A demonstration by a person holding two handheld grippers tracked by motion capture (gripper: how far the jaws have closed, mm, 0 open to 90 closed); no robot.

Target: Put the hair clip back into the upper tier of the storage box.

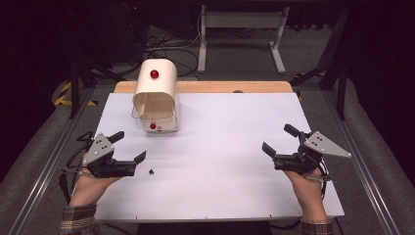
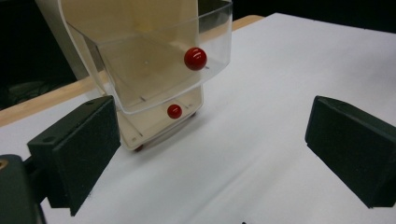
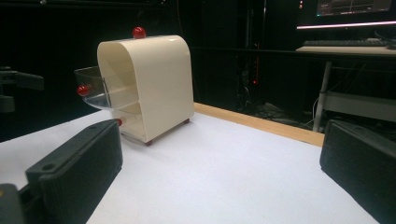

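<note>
High view: left claw (image 1: 131,146) low at the left side of the white desk (image 1: 220,161), jaws wide apart, nothing between them, held by a hand (image 1: 90,183) in a plaid sleeve. Right claw (image 1: 280,140) low at the right side, jaws wide apart too, holding nothing, well apart from the left one. Cream box (image 1: 155,93) at the far left part of the desk, just past the left claw but not touching it. Red knob (image 1: 154,74) on top of the box. Clear drawer (image 1: 152,116) tipped out of the front, toward the near side, with a small red knob (image 1: 153,126) low down on the front. Tiny black bit (image 1: 151,171) on the desk just beside the left claw. Wood strip (image 1: 235,86) along the far edge of the desk.

Left gripper view: two black jaws far apart, empty. Box (image 2: 159,119) near, up at the top left. Clear drawer (image 2: 154,65) tipped open and leaning out, red knob (image 2: 195,58) on its front. Second red knob (image 2: 174,111) lower down, on the part under the drawer. White desk (image 2: 261,154) under it all.

Right gripper view: two black jaws far apart, empty. Box (image 3: 156,88) from the side, standing upright on the desk (image 3: 219,177), well apart from the jaws. Red knob (image 3: 138,32) on top. Clear drawer (image 3: 95,91) sticking out to the left with a red knob (image 3: 83,90) on its end
</note>
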